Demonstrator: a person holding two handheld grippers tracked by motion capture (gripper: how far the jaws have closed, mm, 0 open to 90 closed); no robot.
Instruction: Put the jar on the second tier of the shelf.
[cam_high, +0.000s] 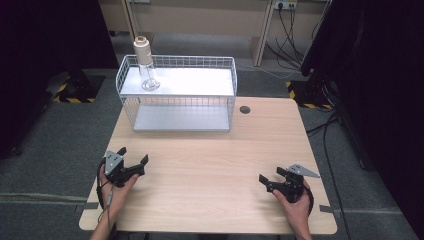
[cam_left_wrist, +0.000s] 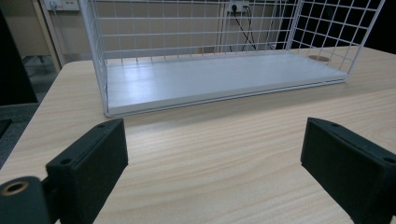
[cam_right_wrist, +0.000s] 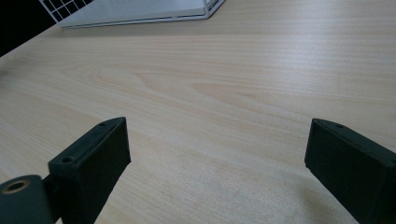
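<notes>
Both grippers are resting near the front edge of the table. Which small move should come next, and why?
Probably raise the left gripper toward the bottle on the upper shelf of the wire rack. Both grippers are open and hold nothing, and the right gripper lies farther away. The bottle stands upright at the rack's left end, on the left gripper's side, so a forward, upward reach seems the natural start.

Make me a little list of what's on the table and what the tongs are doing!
table: light wood
rack: white wire, two shelves, at the far side of the table
bottle: clear glass with a tan cap, upright on the top shelf, left end
left tongs: open, holding nothing, near the left front of the table
right tongs: open, holding nothing, near the right front
bottom shelf: nothing on it
</notes>
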